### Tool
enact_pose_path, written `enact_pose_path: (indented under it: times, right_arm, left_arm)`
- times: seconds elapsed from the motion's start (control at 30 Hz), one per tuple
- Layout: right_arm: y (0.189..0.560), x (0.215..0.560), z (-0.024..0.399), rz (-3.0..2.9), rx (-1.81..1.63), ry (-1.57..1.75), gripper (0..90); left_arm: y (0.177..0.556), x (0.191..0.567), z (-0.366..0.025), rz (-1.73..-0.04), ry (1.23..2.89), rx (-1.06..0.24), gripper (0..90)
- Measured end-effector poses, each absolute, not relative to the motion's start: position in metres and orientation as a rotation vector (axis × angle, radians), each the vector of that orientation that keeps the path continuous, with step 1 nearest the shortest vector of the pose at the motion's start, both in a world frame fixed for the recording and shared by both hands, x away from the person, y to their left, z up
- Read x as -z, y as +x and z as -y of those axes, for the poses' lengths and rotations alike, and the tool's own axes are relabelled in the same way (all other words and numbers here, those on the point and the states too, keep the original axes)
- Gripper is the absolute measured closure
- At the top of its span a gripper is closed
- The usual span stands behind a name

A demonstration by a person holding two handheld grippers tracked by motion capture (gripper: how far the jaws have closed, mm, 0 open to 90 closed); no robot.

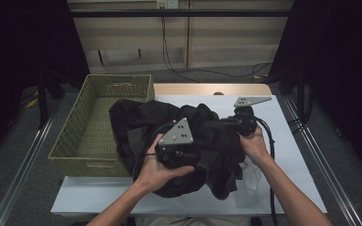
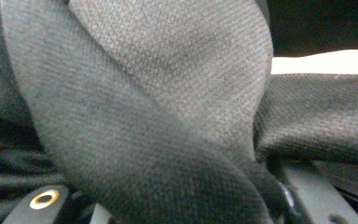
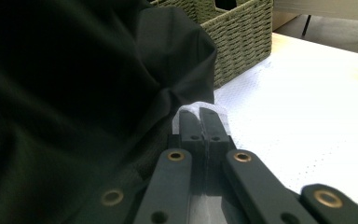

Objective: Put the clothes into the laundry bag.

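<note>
A black garment [image 1: 214, 141] lies bunched in the middle of the white table [image 1: 287, 141]. My left gripper [image 1: 184, 153] is pushed down into it from the near left. In the left gripper view grey-black cloth [image 2: 168, 93] folds over and between the jaws and hides their tips. My right gripper [image 1: 238, 121] is at the garment's far right side. In the right gripper view its jaws [image 3: 199, 116] are pressed together on a thin clear plastic film [image 3: 192, 109], right beside the garment [image 3: 65, 93]. More clear plastic [image 1: 250, 178] lies crumpled by the right forearm.
A green woven basket [image 1: 75, 162] stands on the table's left, touching the garment's far left edge, and it shows behind the cloth in the right gripper view [image 3: 242, 42]. White tabletop [image 3: 307, 116] stretches to the right. Cables trail from both grippers.
</note>
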State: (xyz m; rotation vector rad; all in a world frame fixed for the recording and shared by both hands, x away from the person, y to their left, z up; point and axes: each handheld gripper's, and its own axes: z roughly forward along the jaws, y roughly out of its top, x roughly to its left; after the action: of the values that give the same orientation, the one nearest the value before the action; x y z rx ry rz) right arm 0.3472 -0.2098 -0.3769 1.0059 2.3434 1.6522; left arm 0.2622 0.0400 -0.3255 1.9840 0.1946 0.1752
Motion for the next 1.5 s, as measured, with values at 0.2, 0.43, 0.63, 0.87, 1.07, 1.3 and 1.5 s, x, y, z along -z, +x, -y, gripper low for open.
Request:
enact_pose_path:
  times: [0.2, 0.43, 0.63, 0.87, 1.07, 1.3, 1.5]
  right_arm:
    - [0.346, 0.378, 0.205, -2.37, -1.657, 0.994, 89.8]
    - [0.348, 0.383, 0.207, -2.386, -1.612, 1.014, 89.8]
    - [0.353, 0.389, 0.213, -2.382, -1.574, 1.069, 89.8]
    - [0.35, 0.392, 0.211, -2.407, -1.535, 1.067, 89.8]
    - [0.349, 0.393, 0.209, -2.415, -1.508, 1.061, 89.9]
    - [0.343, 0.388, 0.208, -2.413, -1.501, 1.031, 89.9]
    - [0.342, 0.39, 0.207, -2.415, -1.504, 1.036, 89.8]
  left_arm:
    - [0.266, 0.33, -0.026, -0.187, 1.973, -0.171, 55.4]
    - [0.263, 0.359, -0.004, -0.171, 2.059, -0.166, 51.9]
    - [0.27, 0.381, 0.01, -0.16, 2.132, -0.111, 55.5]
    - [0.275, 0.416, 0.029, -0.142, 2.259, -0.073, 52.1]
    - [0.278, 0.439, 0.038, -0.133, 2.296, -0.091, 50.9]
    - [0.285, 0.467, 0.039, -0.194, 2.306, -0.05, 52.8]
    - [0.283, 0.461, 0.033, -0.219, 2.263, -0.03, 34.2]
